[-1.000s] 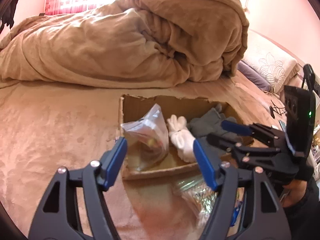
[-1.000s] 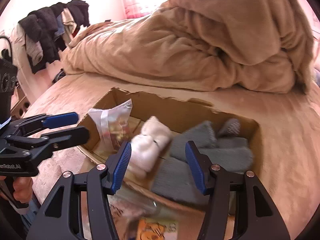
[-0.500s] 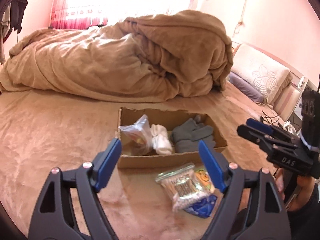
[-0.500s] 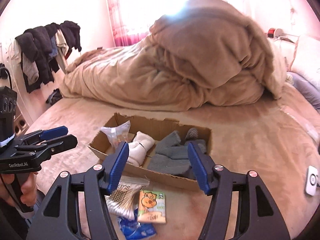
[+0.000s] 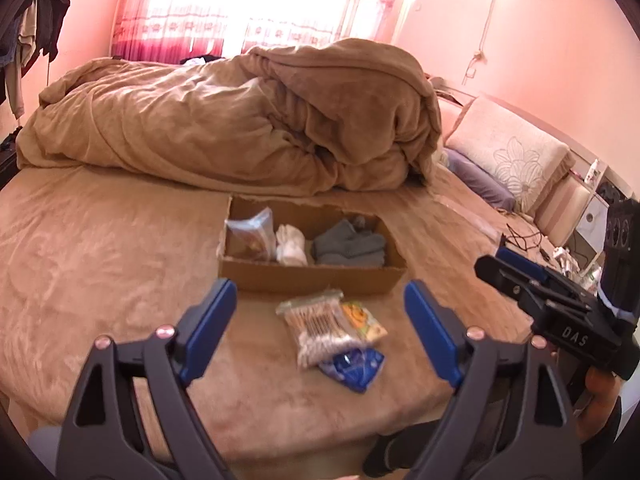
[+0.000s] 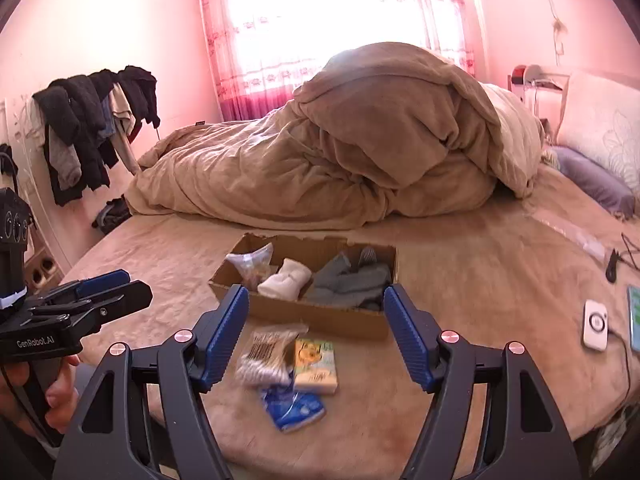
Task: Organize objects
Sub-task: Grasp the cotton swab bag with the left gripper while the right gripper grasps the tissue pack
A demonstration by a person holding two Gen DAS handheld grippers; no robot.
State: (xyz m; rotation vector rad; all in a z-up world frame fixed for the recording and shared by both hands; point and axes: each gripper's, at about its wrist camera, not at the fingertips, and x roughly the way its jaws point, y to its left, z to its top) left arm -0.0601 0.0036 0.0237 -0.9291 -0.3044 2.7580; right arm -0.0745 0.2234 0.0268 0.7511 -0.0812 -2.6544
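Note:
A shallow cardboard box (image 5: 304,278) (image 6: 320,320) lies on the bed. It holds a clear plastic bag (image 5: 250,232) at the left, white socks (image 5: 291,245) in the middle and grey socks (image 5: 348,245) at the right. In front of the box lie a bag of cotton swabs (image 5: 318,326) (image 6: 266,356), a small yellow-green tissue pack (image 5: 362,318) (image 6: 314,366) and a blue packet (image 5: 354,364) (image 6: 292,406). My left gripper (image 5: 316,334) is open and empty, held above these loose items. My right gripper (image 6: 316,334) is open and empty, near the same items.
A bunched tan duvet (image 5: 240,120) fills the back of the bed. Pillows (image 5: 508,160) lie at the right. A white device (image 6: 595,324), a phone (image 6: 634,316) and cables (image 6: 616,260) lie on the bed's right side. Clothes (image 6: 92,120) hang at the left wall.
Both grippers have pulled back and up from the box, empty and open. The box now looks smaller and the loose items in front of it have come into view.

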